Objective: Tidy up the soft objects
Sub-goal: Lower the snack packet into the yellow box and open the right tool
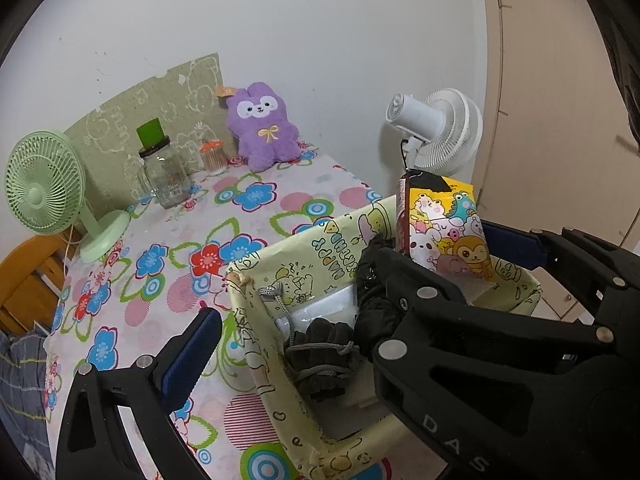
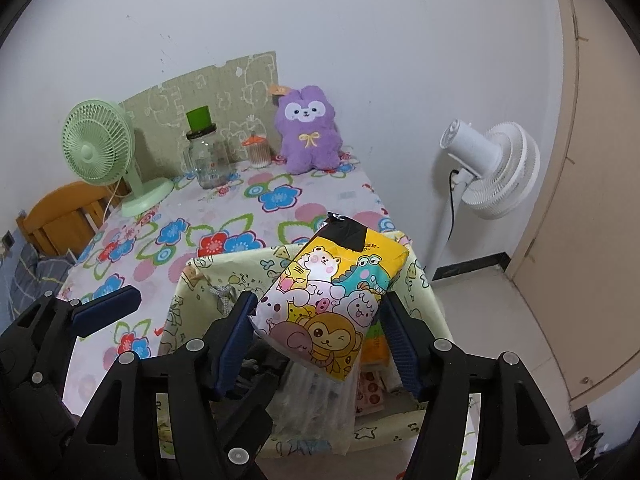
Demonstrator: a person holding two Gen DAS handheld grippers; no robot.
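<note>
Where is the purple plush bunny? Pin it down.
The purple plush bunny sits upright at the far end of the table against the wall, in both wrist views, just right of the small orange-lidded jar.

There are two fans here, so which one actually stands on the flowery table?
The small green fan at the table's back left corner. The white fan stands on a tall pole on the floor, beside the table's right edge.
</note>
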